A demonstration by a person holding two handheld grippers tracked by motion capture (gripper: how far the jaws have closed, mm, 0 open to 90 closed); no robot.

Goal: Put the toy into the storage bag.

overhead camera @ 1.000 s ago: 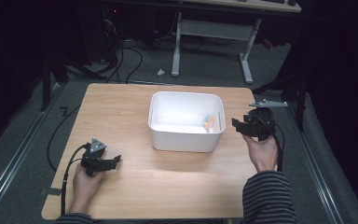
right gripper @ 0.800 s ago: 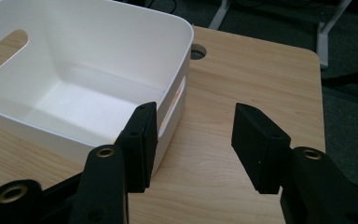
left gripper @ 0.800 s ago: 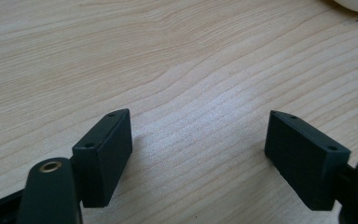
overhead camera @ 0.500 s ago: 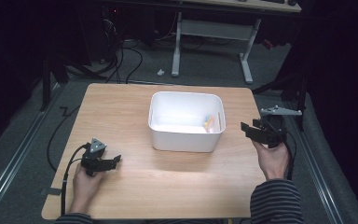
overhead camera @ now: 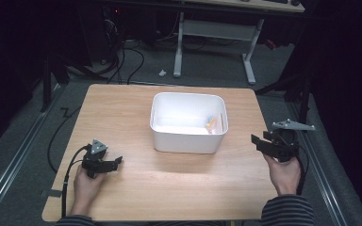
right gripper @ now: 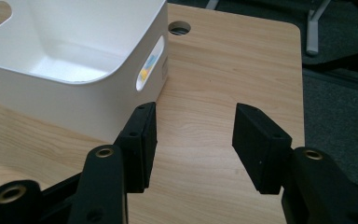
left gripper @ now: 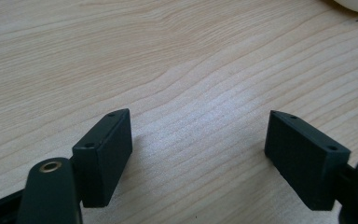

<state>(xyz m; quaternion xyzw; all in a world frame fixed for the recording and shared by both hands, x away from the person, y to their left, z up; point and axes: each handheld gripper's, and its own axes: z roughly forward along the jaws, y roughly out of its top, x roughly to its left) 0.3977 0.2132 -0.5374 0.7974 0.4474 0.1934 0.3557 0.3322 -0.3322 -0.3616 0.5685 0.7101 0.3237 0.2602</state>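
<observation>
A white plastic bin point(overhead camera: 188, 123) stands in the middle of the wooden table point(overhead camera: 122, 108); a small yellow and blue thing point(overhead camera: 210, 124) lies inside it against its right wall and shows through the handle slot point(right gripper: 149, 67) in the right gripper view. My left gripper point(overhead camera: 115, 162) rests low over the table at the front left, open, with bare wood between its jaws point(left gripper: 198, 140). My right gripper point(overhead camera: 259, 143) hovers at the table's right edge, right of the bin, open and holding nothing point(right gripper: 193, 135).
A cable hole point(right gripper: 179, 28) is cut in the table beyond the bin. Dark floor with cables and a white desk frame point(overhead camera: 217, 33) lie past the far edge. A metal rail point(overhead camera: 323, 183) runs along the floor at the right.
The right hand and its gripper have drawn away from the bin toward the table's right edge and the person, sinking slightly. The left gripper has stayed put.
</observation>
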